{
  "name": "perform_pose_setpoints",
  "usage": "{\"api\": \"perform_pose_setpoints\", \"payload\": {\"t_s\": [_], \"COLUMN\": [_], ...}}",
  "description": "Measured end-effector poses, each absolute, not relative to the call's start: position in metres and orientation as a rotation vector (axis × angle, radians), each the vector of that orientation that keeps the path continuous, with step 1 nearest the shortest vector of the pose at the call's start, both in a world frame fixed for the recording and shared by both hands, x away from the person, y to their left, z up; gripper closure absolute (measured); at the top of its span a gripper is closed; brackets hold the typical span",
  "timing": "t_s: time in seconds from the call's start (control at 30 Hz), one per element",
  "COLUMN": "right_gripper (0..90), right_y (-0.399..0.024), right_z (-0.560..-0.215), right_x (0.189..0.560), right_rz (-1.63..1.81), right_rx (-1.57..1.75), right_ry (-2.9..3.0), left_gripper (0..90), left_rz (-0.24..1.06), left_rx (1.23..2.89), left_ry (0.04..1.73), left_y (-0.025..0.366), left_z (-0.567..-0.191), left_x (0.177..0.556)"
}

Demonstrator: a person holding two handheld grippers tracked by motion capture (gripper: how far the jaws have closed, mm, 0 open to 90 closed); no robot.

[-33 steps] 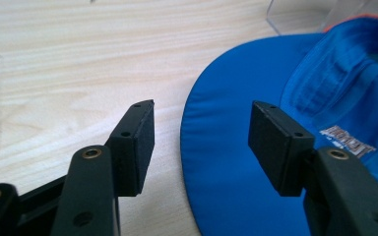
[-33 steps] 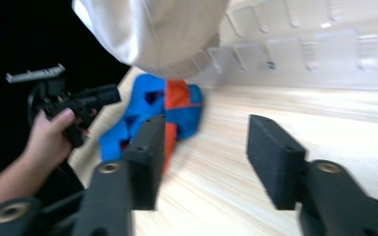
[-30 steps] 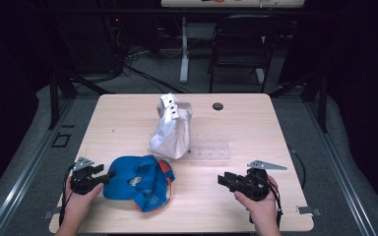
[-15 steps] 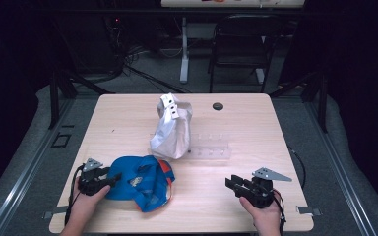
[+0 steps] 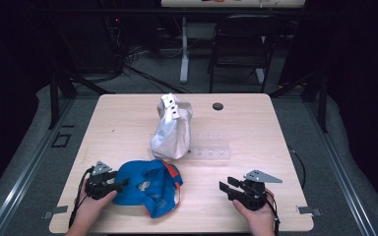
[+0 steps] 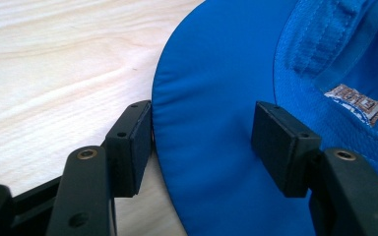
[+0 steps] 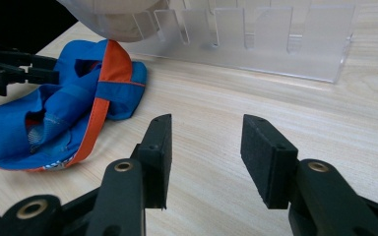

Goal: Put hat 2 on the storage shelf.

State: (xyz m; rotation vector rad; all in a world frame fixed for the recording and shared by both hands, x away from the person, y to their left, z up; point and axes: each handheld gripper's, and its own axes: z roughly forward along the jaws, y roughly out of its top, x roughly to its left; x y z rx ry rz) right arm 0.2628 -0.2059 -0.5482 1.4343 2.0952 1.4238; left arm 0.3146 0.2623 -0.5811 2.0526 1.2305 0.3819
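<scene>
Cap point(image 5: 150, 186) blue, on table point(image 5: 128, 123) | left gripper point(image 6: 202, 135) spread, brim between jaws, unpinched | right gripper point(image 7: 206, 157) spread, just been opening, empty

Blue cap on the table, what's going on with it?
A person works at the table with a gripper in each hand. The left gripper has its open jaws on either side of the blue cap's brim, pads not visibly pressing on it. The right gripper points at bare wood with nothing between its jaws, which have just been opening. Behind the cap stand a white bag and a clear plastic rack.
</scene>
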Motion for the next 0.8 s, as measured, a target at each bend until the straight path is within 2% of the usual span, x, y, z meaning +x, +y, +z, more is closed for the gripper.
{"api": "perform_pose_setpoints", "payload": {"t_s": [0.5, 0.8], "right_gripper": [56.8, 57.9], "right_y": [-0.191, -0.169], "right_z": [-0.552, -0.554], "right_x": [0.26, 0.254], "right_rz": [1.419, 1.44], "right_rx": [1.477, 1.489], "right_ry": [2.214, 2.347], "left_gripper": [44.5, 44.5], "left_rz": [0.273, 0.341], "left_rx": [2.141, 2.106], "left_ry": [1.084, 1.07], "left_y": [0.224, 0.224], "left_z": [-0.579, -0.574], "left_x": [0.296, 0.291]}}
